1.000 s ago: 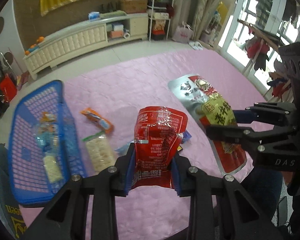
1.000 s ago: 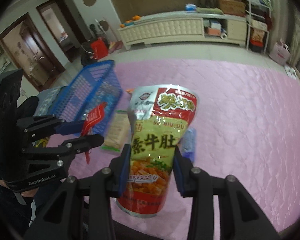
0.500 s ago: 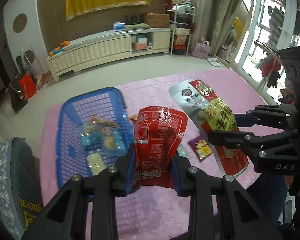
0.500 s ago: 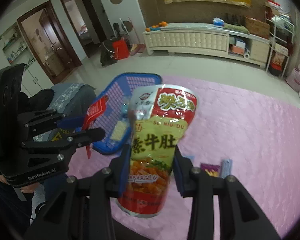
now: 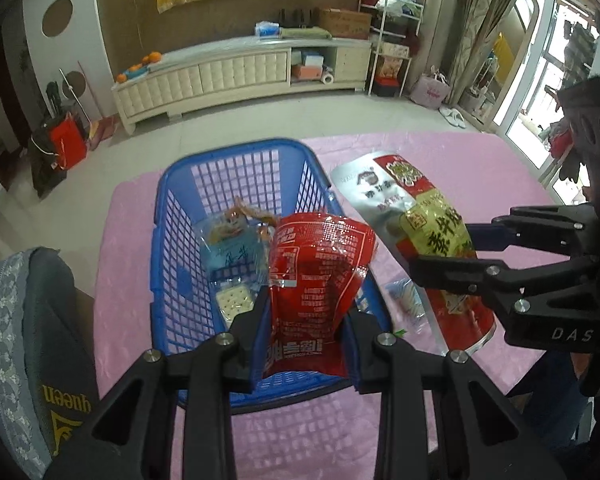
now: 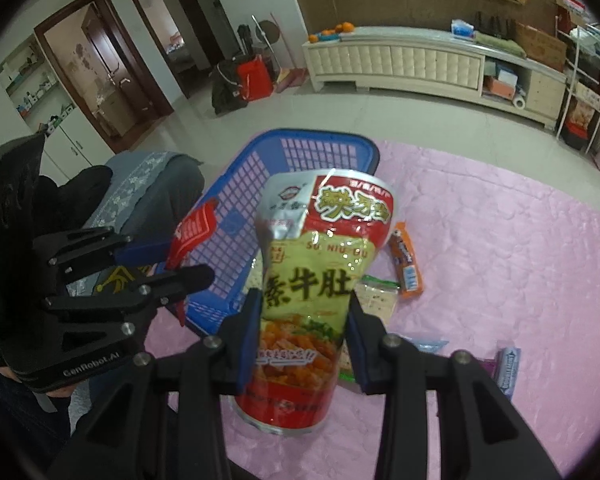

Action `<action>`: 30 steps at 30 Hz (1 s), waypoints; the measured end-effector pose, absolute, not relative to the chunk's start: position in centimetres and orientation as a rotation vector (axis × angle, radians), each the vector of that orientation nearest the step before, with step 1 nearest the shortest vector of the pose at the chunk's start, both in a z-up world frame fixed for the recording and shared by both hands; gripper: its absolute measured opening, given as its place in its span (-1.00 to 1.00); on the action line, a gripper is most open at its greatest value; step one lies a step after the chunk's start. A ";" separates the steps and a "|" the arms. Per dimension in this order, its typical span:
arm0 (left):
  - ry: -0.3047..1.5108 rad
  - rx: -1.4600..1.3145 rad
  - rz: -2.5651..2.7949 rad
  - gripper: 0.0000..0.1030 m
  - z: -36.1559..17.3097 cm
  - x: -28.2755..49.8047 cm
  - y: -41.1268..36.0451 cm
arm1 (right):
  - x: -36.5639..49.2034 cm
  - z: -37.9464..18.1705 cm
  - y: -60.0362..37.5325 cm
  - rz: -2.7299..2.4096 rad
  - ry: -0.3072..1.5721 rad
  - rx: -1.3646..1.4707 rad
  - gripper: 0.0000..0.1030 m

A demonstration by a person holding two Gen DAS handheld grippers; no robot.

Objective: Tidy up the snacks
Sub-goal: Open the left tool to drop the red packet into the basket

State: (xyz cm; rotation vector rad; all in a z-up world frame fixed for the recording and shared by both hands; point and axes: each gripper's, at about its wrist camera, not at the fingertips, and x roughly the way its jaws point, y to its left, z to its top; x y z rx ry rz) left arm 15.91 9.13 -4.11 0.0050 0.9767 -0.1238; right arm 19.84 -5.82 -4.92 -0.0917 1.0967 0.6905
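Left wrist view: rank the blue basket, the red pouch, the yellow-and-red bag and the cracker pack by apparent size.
1. blue basket
2. yellow-and-red bag and red pouch: look alike, and the pouch sits nearer the camera, so unranked
3. cracker pack, clearly smallest

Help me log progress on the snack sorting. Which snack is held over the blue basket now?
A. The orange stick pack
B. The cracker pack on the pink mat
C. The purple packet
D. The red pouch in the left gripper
D: the left gripper is shut on the red pouch above the basket, while the right gripper holds the yellow bag beside it.
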 end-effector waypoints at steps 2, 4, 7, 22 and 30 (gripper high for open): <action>0.994 -0.009 -0.122 -0.41 -5.1 16.6 9.7 | 20.2 -5.4 -6.0 0.680 1.107 -0.094 -0.16; 1.013 -0.035 -0.111 -0.38 -6.1 17.5 10.3 | 20.4 -5.7 -6.0 0.670 1.118 -0.092 -0.16; 1.043 -0.071 -0.116 -0.35 -7.3 18.3 11.0 | 20.9 -6.2 -6.3 0.657 1.140 -0.075 -0.15; 1.029 -0.083 -0.084 0.34 -6.0 16.2 11.0 | 20.4 -4.7 -7.0 0.668 1.127 -0.028 -0.15; 0.971 -0.075 -0.016 0.41 -2.5 14.9 13.4 | 21.0 -2.4 -4.5 0.724 1.082 -0.040 -0.14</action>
